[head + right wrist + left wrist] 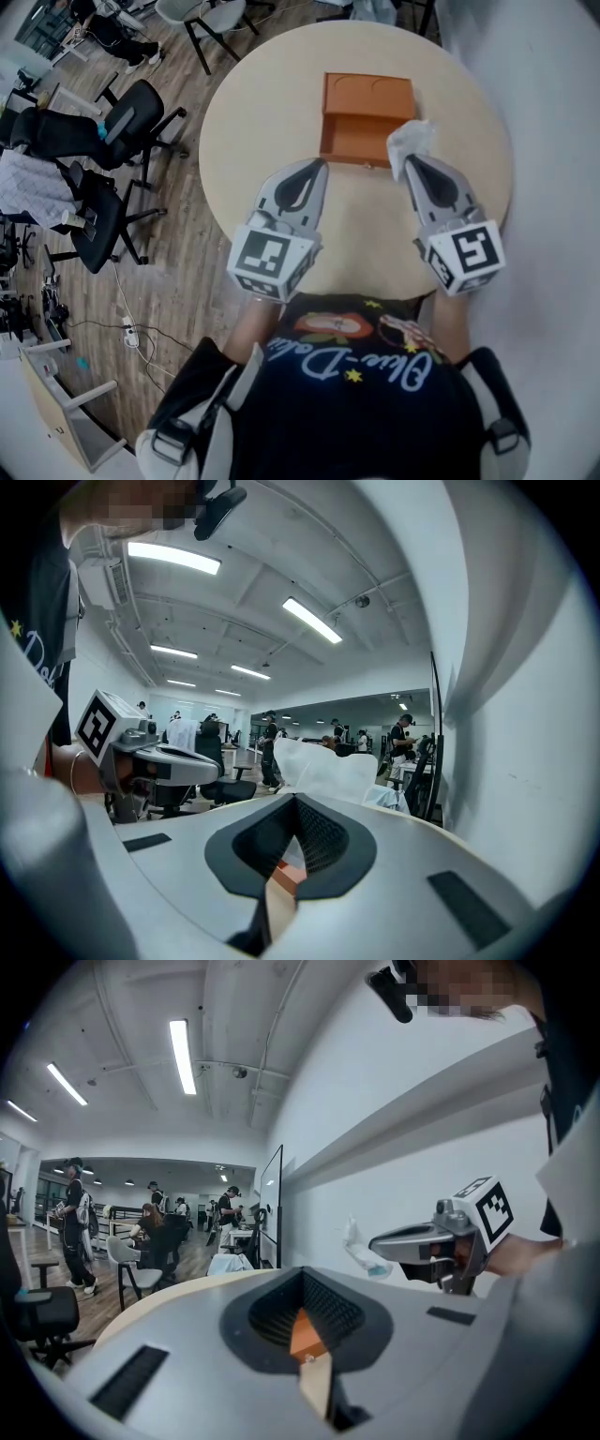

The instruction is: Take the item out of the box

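Note:
An orange box (364,118) stands open on the round beige table (253,122), its lid folded back and its inside bare as far as I can see. My right gripper (410,161) hovers at the box's front right corner, shut on a crumpled white plastic packet (412,139) that sticks up past its tips. The same packet (323,765) rises above the jaws in the right gripper view and shows as a packet (362,1252) in the left gripper view. My left gripper (319,166) is shut on nothing, its tips at the box's front left edge.
Black office chairs (127,117) stand on the wooden floor left of the table. A white wall (553,112) runs close along the right. People stand and sit far off in the office (150,1218). The table's near edge is just below both grippers.

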{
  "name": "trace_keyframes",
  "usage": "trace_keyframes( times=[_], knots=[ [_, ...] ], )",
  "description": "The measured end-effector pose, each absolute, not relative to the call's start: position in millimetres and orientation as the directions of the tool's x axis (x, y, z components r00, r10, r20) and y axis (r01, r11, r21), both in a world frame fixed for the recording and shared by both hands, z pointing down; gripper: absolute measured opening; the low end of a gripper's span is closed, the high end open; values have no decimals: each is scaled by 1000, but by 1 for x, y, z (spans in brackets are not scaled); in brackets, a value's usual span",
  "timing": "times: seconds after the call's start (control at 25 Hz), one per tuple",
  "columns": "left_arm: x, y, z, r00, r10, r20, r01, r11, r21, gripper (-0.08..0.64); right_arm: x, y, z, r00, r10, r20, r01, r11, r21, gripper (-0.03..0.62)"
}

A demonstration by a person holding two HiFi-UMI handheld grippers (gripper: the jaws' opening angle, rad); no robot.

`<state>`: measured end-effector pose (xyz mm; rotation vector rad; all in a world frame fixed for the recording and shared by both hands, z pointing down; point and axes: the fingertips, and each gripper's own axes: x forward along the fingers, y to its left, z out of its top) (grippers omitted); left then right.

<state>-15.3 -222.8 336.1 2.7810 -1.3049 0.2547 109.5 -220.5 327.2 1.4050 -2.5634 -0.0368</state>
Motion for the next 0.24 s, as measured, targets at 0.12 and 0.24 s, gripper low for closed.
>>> trace_keyframes(
  times=[0.12, 0.24],
  knots=[
    [-16, -223, 338, 625, -760, 176, -770, -638, -21, -15, 109, -221, 328, -523, -833, 179, -829, 546, 119, -3],
    [-16, -223, 339, 621, -763, 179, -772, -635, -23, -15, 110, -222, 329, -523, -833, 182, -829, 546, 121, -3]
  ],
)
